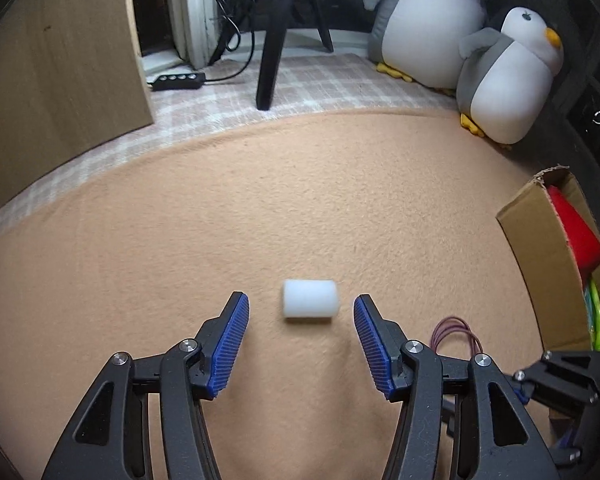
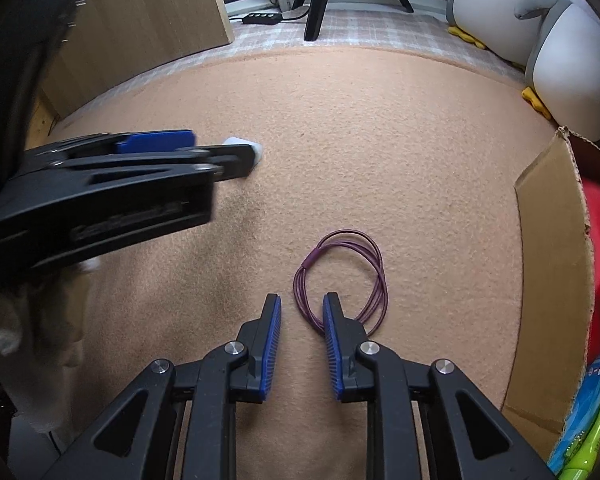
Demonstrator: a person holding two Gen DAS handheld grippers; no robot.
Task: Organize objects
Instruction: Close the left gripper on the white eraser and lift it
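Observation:
A white foam cylinder (image 1: 309,301) lies on its side on the peach carpet (image 1: 260,208). My left gripper (image 1: 300,299) hangs open just above the carpet, with the cylinder at its blue fingertips and gaps on both sides. From the right wrist view the left gripper (image 2: 242,160) is seen side on, half hiding the cylinder (image 2: 254,148). A coiled purple cord (image 2: 360,276) lies to the right of the cylinder. My right gripper (image 2: 302,298) stands narrowly open over the coil's left edge, a strand running between its pads without being pinched.
An open cardboard box (image 1: 540,256) stands at the right, holding a red item (image 1: 576,240) and green and blue items (image 2: 592,420). Two plush penguins (image 1: 508,76), black stand legs (image 1: 270,60), a power strip (image 1: 178,80) and a wooden panel (image 1: 60,80) ring the far side.

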